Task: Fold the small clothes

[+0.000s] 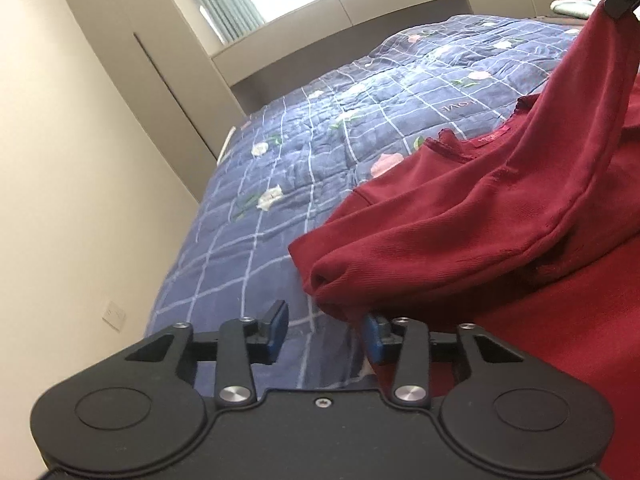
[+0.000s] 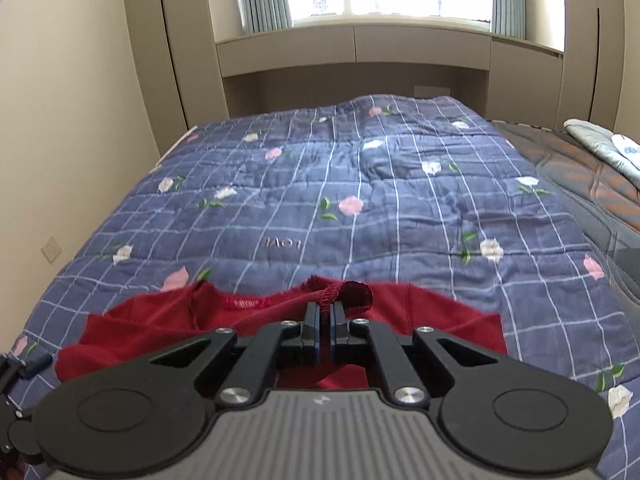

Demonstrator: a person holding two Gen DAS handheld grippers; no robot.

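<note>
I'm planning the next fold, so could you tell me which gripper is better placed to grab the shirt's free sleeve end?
Left, probably: the left gripper sits open at the red shirt sleeve end, while the right gripper is clamped on its collar.

The left gripper [image 1: 326, 330] sits low at the red shirt's [image 1: 460, 216] sleeve end, jaws parted, cloth between them unpressed. The right gripper [image 2: 325, 326], jaws together, pinches that shirt's hem.
</note>
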